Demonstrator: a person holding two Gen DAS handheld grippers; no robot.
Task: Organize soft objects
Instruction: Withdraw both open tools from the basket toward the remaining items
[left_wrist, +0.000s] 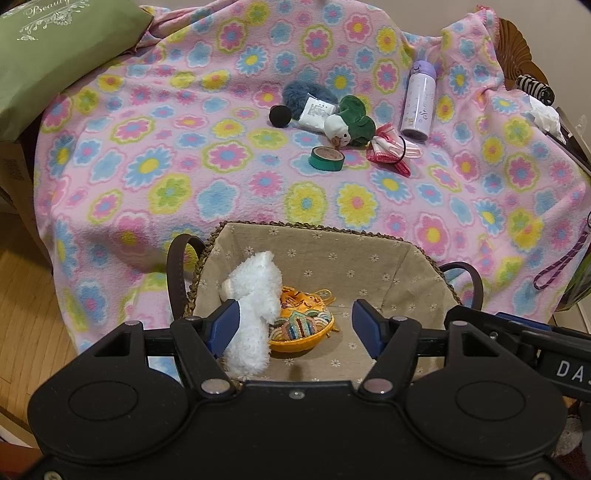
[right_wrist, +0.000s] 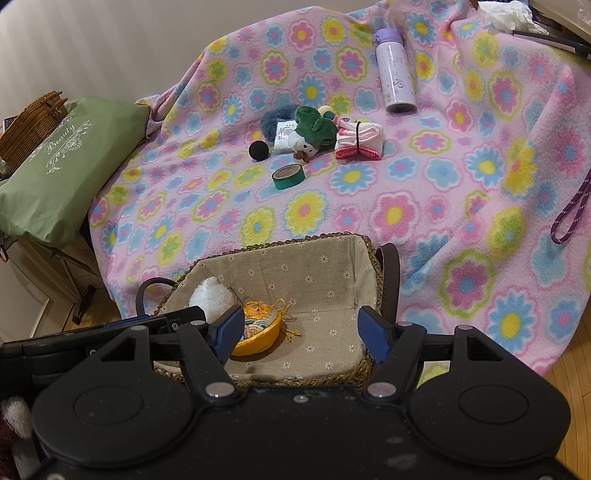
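- Left wrist view: left gripper (left_wrist: 295, 326) spread wide over the basket (left_wrist: 369, 266); white plush (left_wrist: 251, 314) leans against its left finger (left_wrist: 223, 328), pouch (left_wrist: 301, 326) between the fingers.
- Right gripper (right_wrist: 301, 334) released, holding nothing; pouch (right_wrist: 258, 332) just beside its left finger.

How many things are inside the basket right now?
2: a white fluffy toy at the basket's left side, and an orange embroidered pouch touching it on the floor. Something smaller could hide behind them.

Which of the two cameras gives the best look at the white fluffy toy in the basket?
The left wrist view: the white toy stands nearly whole beside the yellow pouch. In the right wrist view, only its top peeks above the gripper parts in front.
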